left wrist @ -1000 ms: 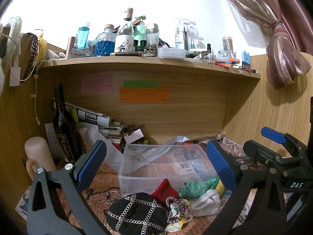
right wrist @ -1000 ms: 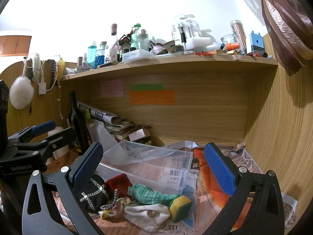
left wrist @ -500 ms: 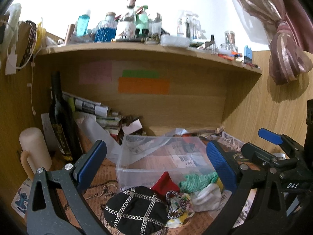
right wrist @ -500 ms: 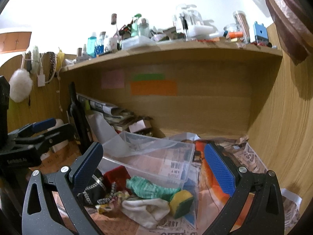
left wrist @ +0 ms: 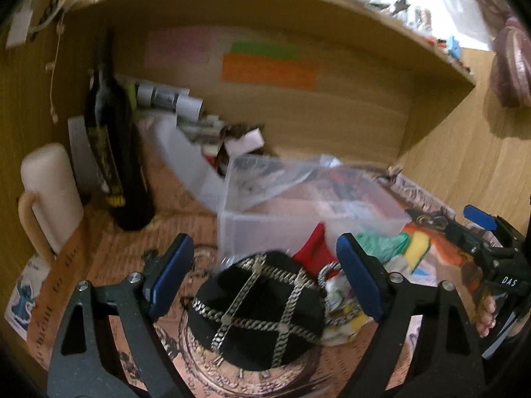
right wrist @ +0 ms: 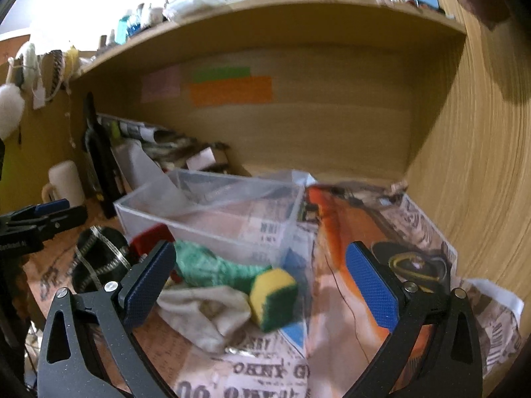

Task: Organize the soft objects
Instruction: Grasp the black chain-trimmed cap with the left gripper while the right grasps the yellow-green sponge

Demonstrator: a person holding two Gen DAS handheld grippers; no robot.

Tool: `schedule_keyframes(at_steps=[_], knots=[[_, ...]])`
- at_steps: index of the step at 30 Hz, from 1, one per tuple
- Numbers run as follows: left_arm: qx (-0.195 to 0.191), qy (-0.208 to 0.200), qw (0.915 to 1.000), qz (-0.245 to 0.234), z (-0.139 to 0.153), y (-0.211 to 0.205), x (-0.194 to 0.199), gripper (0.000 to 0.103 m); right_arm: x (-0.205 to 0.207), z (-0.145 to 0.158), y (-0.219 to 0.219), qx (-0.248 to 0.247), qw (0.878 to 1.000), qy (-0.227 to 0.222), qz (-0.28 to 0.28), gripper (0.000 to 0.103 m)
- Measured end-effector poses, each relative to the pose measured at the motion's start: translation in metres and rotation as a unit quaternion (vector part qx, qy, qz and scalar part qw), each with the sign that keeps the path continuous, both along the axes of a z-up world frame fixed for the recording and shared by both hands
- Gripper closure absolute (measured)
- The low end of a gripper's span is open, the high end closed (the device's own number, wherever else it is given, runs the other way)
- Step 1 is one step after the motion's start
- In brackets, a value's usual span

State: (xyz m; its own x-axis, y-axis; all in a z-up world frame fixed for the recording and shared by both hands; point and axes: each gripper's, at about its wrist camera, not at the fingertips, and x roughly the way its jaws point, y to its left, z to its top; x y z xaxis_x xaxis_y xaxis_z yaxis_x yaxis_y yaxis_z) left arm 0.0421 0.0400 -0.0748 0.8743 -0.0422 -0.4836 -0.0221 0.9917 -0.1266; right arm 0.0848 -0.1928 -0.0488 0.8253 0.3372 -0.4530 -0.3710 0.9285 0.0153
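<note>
Hovering with both tools spread wide and empty, I line up the left gripper [left wrist: 265, 275] over the chain-trimmed black cap [left wrist: 257, 308], directly ahead; the right gripper [right wrist: 260, 285] frames the yellow-green sponge [right wrist: 273, 298]. Next: descend, pinch, lift into the clear bin [right wrist: 212, 219] beyond.

Clear glossy plastic bin [right wrist: 212, 219], matt black cloth cap [left wrist: 255, 308] with metal chains, wood-grain shelf wall [right wrist: 332, 132], glossy glass bottle [left wrist: 113, 152]

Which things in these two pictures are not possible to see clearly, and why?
- Sticky notes, both views: writing lost to blur.
- Black cap, right wrist view: mostly hidden behind the left gripper.
- White cloth, left wrist view: covered by the left gripper's finger.
- Shelf-top bottles: blurred, small.
</note>
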Motion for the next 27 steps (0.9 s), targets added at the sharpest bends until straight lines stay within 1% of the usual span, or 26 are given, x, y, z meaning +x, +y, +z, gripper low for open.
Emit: schedule_keyframes(at_steps=[4,6,8,10,11,13,15,17,19,20,21,22,23,24,25,27], knots=[[-0.010,0.027,0.9996,0.001,-0.014,0.009,0.008,0.018,0.006,-0.011,-0.006,-0.005,1.000,0.023,-0.005,0.005],[-0.016,0.037,0.9992,0.000,-0.020,0.011,0.010,0.019,0.010,-0.016,-0.006,-0.006,0.999,0.035,-0.005,0.008],[-0.021,0.047,0.9987,-0.003,-0.026,0.013,0.013,0.025,0.015,-0.021,-0.007,-0.006,0.999,0.047,-0.007,0.011],[-0.025,0.061,0.9978,-0.005,-0.032,0.014,0.017,0.039,0.019,-0.026,-0.006,-0.005,0.998,0.059,-0.007,0.015],[-0.028,0.067,0.9973,-0.005,-0.035,0.016,0.020,0.042,0.021,-0.029,-0.006,-0.004,0.998,0.065,-0.006,0.018],[-0.030,0.073,0.9968,-0.003,-0.039,0.017,0.022,0.052,0.026,-0.034,-0.006,-0.001,0.997,0.076,-0.005,0.023],[-0.034,0.075,0.9966,-0.005,-0.040,0.020,0.024,0.057,0.030,-0.038,-0.006,0.002,0.996,0.087,-0.002,0.030],[-0.037,0.072,0.9967,-0.007,-0.040,0.021,0.023,0.059,0.033,-0.041,-0.006,0.005,0.995,0.097,0.000,0.035],[-0.036,0.073,0.9967,-0.006,-0.039,0.021,0.022,0.064,0.036,-0.044,-0.006,0.008,0.994,0.105,0.003,0.043],[-0.035,0.074,0.9966,-0.005,-0.039,0.021,0.022,0.065,0.037,-0.045,-0.006,0.010,0.994,0.110,0.005,0.050],[-0.037,0.074,0.9966,-0.005,-0.039,0.022,0.021,0.069,0.038,-0.046,-0.006,0.012,0.993,0.114,0.008,0.055],[-0.038,0.075,0.9965,-0.005,-0.039,0.022,0.022,0.071,0.039,-0.047,-0.007,0.014,0.993,0.117,0.010,0.058],[-0.040,0.075,0.9963,-0.005,-0.038,0.022,0.021,0.071,0.039,-0.047,-0.007,0.016,0.993,0.118,0.011,0.064],[-0.042,0.075,0.9963,-0.005,-0.037,0.022,0.021,0.073,0.038,-0.047,-0.007,0.017,0.993,0.119,0.013,0.068],[-0.043,0.074,0.9963,-0.005,-0.036,0.023,0.020,0.075,0.038,-0.046,-0.008,0.018,0.993,0.118,0.013,0.068],[-0.044,0.070,0.9965,-0.006,-0.033,0.023,0.017,0.077,0.036,-0.043,-0.008,0.018,0.994,0.112,0.011,0.068]])
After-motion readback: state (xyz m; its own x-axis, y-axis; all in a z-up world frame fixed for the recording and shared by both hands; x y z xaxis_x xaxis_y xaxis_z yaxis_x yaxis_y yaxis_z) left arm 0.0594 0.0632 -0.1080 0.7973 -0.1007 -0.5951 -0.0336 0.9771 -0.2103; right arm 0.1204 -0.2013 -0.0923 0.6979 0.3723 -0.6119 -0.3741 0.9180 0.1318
